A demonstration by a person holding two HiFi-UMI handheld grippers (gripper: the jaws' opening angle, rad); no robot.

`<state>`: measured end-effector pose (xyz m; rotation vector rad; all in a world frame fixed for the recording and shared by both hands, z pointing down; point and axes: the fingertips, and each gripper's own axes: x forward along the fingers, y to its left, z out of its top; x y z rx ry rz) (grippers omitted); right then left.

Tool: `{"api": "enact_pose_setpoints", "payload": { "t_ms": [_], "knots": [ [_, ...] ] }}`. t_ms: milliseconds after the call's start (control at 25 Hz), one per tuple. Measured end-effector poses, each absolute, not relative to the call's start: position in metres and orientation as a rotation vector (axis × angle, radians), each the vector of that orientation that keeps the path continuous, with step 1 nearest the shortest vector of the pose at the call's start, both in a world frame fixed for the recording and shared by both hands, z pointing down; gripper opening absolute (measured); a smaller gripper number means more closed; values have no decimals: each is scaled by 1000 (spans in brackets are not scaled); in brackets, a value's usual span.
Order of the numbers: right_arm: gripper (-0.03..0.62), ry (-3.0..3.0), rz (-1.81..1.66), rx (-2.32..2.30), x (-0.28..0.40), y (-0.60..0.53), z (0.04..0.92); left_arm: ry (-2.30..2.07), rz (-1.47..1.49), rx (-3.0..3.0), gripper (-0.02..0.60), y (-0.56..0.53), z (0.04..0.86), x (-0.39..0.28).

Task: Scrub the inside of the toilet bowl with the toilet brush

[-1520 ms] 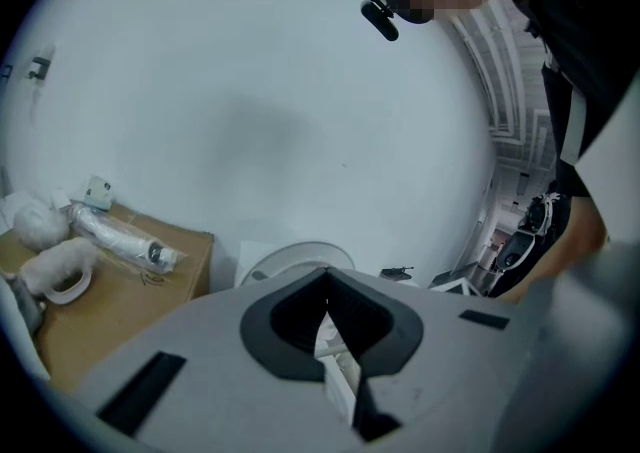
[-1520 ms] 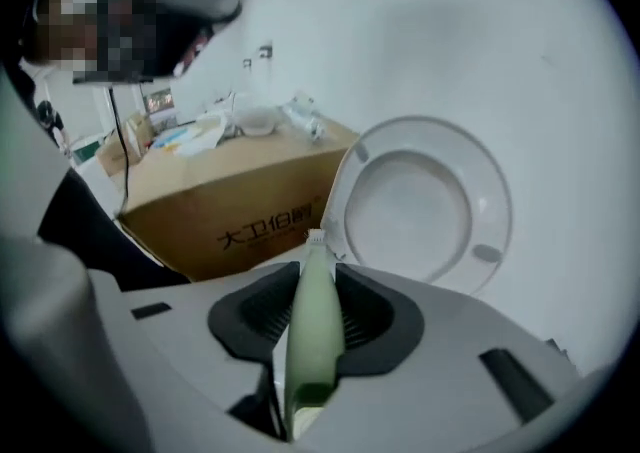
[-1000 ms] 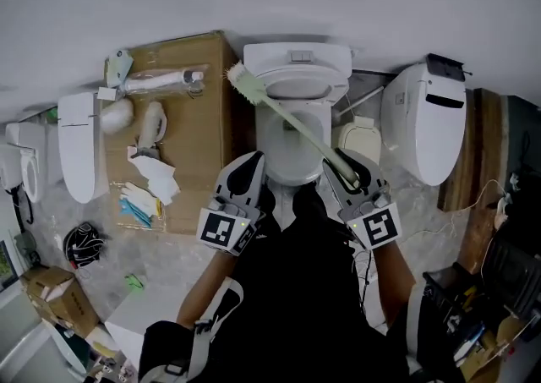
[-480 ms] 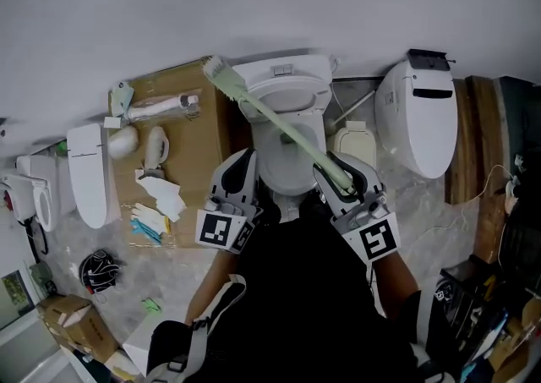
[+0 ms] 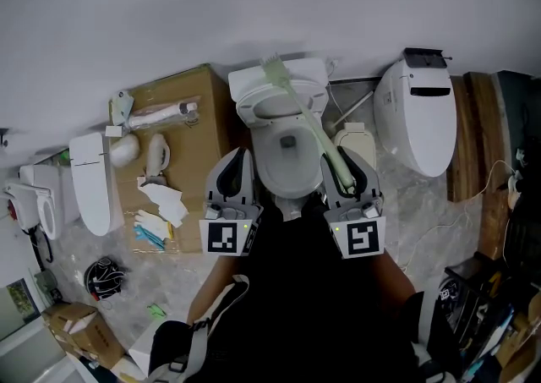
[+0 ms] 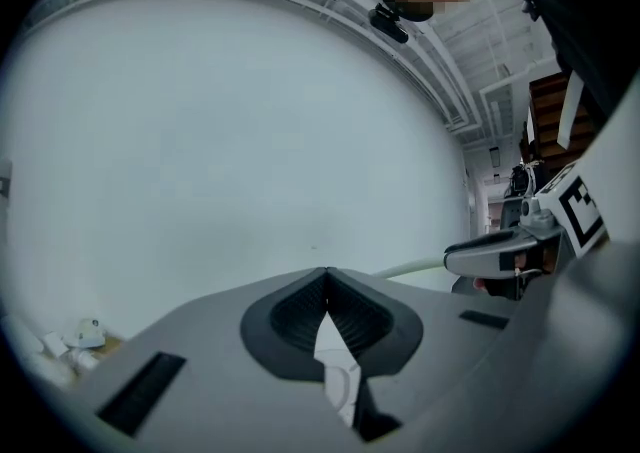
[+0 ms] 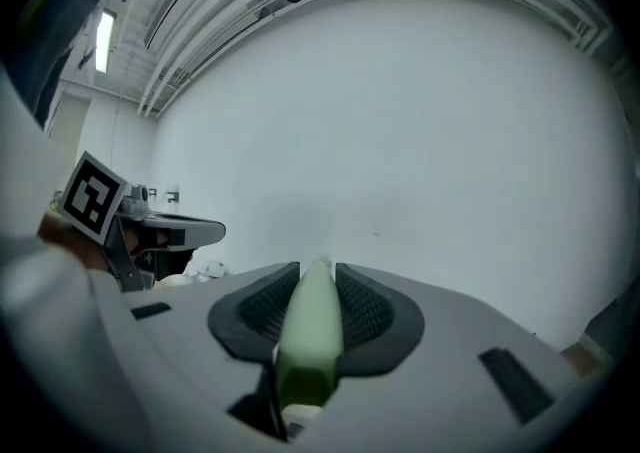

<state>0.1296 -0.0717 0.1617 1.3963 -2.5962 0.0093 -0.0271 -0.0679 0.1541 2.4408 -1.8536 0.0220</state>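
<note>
The white toilet (image 5: 264, 90) stands straight ahead, its lid up and its bowl (image 5: 287, 172) open. My right gripper (image 5: 336, 163) is at the bowl's right rim, shut on the handle of the pale green toilet brush (image 5: 308, 123). The brush slants up and left, its head (image 5: 274, 68) held over the tank, outside the bowl. In the right gripper view the green handle (image 7: 308, 326) fills the gap between the pads of the right gripper (image 7: 318, 269). My left gripper (image 5: 238, 158) is at the bowl's left rim. It is shut on nothing, as the left gripper view shows (image 6: 325, 279).
A cardboard box (image 5: 199, 132) with a spray bottle, rags and gloves stands left of the toilet. A second white toilet (image 5: 418, 123) stands at the right, a small white bin (image 5: 359, 140) between them. More white ceramic pieces (image 5: 89, 183) lie at the far left, cables at the right.
The brush head has swung to the right, from over the box's edge to over the toilet tank. Both grippers now sit level at the bowl's two sides.
</note>
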Motion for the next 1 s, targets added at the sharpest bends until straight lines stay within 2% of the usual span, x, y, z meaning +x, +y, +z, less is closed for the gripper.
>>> {"api": "enact_pose_setpoints", "payload": {
  "t_ms": [1000],
  "knots": [
    [120,-2602,-21,1463,123,-64,147,-1800,8,2472,8,-64,154,-28]
  ]
}}
